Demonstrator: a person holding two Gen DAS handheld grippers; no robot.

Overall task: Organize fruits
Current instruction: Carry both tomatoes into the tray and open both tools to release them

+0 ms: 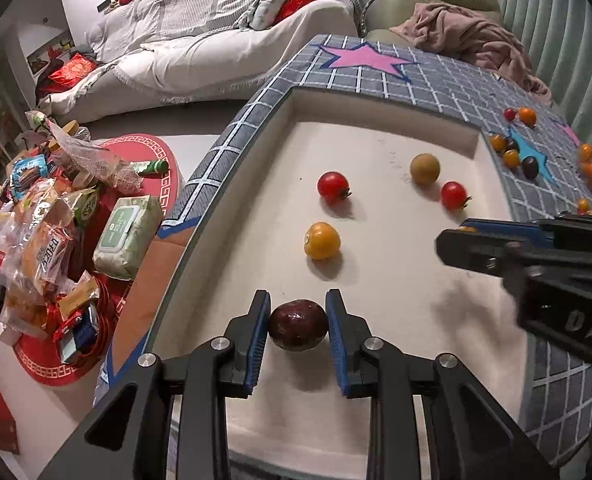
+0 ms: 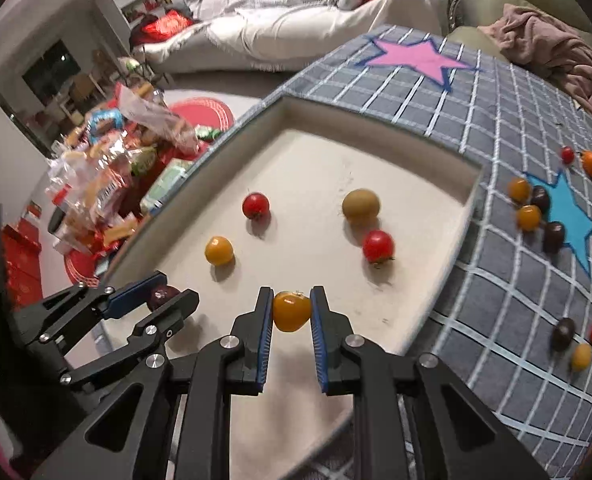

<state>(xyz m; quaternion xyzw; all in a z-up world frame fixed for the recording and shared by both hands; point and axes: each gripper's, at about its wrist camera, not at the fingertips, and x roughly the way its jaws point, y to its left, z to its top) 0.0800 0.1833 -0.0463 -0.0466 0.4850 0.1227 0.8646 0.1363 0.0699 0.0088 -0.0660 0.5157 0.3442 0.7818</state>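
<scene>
Checked tablecloth (image 2: 492,280) carries a white tray (image 2: 466,204). Left gripper (image 1: 298,322) is clamped on a dark purple tomato (image 1: 298,325) above the tray floor; right gripper (image 2: 292,312) is clamped on an orange tomato (image 2: 291,311). Judged step: depositing. Next: part fingers low, clear of the red tomato (image 2: 378,245).

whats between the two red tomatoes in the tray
Only bare tray floor between the left red tomato and the right red tomato; the brownish-green fruit sits just behind that line, in the right wrist view.
</scene>
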